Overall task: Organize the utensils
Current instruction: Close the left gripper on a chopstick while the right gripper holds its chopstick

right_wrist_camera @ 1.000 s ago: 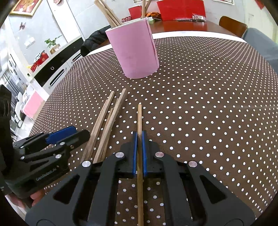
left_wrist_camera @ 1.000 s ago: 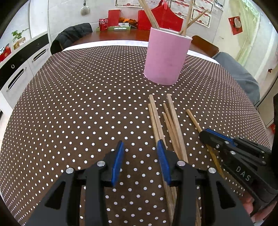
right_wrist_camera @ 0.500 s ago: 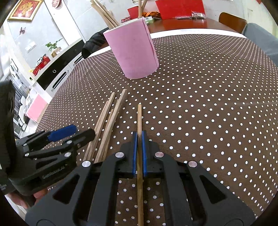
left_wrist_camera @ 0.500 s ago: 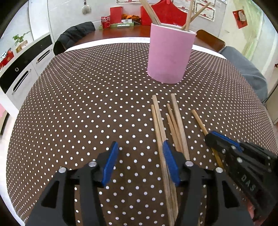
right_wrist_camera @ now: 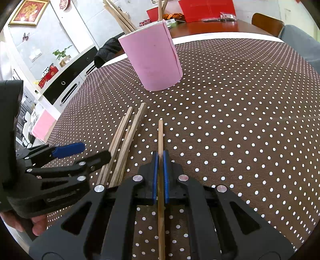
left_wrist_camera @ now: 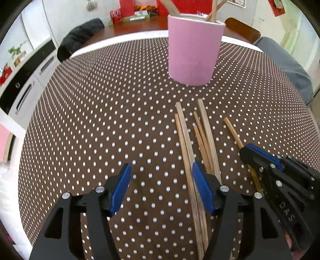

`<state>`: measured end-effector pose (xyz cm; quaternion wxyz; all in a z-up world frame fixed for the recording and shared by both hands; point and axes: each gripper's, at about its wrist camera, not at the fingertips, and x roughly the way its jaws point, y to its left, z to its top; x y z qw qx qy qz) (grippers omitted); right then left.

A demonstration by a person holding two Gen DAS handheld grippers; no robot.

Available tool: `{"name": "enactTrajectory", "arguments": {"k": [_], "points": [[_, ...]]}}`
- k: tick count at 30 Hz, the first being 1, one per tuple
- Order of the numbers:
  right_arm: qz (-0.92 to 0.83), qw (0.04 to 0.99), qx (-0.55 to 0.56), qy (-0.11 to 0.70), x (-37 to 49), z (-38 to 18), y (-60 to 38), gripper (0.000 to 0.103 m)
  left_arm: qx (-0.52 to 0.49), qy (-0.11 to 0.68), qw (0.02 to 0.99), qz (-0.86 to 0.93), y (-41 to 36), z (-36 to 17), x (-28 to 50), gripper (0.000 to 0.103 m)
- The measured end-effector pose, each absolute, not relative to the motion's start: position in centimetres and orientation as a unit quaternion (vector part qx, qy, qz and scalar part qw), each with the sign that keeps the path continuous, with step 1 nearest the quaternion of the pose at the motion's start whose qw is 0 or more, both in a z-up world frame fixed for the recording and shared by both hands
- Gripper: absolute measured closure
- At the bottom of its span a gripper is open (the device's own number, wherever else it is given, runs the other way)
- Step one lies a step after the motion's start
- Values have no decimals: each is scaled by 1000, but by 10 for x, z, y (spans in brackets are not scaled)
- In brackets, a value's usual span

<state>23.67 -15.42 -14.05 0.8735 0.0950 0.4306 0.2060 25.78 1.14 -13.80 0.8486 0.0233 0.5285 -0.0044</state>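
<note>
A pink cylindrical holder (left_wrist_camera: 194, 50) with several chopsticks in it stands on the brown dotted tablecloth; it also shows in the right wrist view (right_wrist_camera: 153, 60). Several loose wooden chopsticks (left_wrist_camera: 200, 140) lie in front of it. My left gripper (left_wrist_camera: 161, 186) is open, low over the cloth, its right finger beside the loose chopsticks. My right gripper (right_wrist_camera: 160, 160) is shut on a single chopstick (right_wrist_camera: 160, 136) that points toward the holder; it also shows in the left wrist view (left_wrist_camera: 233, 132). The loose chopsticks (right_wrist_camera: 124, 144) lie to its left.
The tablecloth (left_wrist_camera: 100, 120) covers a round table. A wooden table with red items (right_wrist_camera: 210, 18) stands behind. A dark jacket on a chair (left_wrist_camera: 80, 40), white cabinets (left_wrist_camera: 24, 80) at the left and a grey seat (left_wrist_camera: 290, 66) at the right surround the table.
My left gripper has drawn back and opened slightly wider beside the loose chopsticks. My right gripper stays shut on its chopstick, which has barely moved.
</note>
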Motion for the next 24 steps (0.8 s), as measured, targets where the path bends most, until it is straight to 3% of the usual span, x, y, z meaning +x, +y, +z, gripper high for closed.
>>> {"name": "enactTrajectory", "arguments": {"k": [12,14,16,17,18,24], "points": [[204,875,92,430,236,-140,-154,97,25,531,847,-1,17,-148,255,36],[203,875,91,430,236,-140,-153,97,31,514,857,-23,20,-147,255,45],[201,876,86,430,236,-140,-151,97,43,495,868,-28,19,-146,251,75],[199,877,82,430,236,-139,-150,97,48,486,872,-24,18,-146,248,80],[195,879,74,429,235,-139,-147,98,56,480,875,-26,16,-147,244,94],[171,887,57,425,232,-137,-139,98,48,463,885,-30,22,-149,230,97]]}}
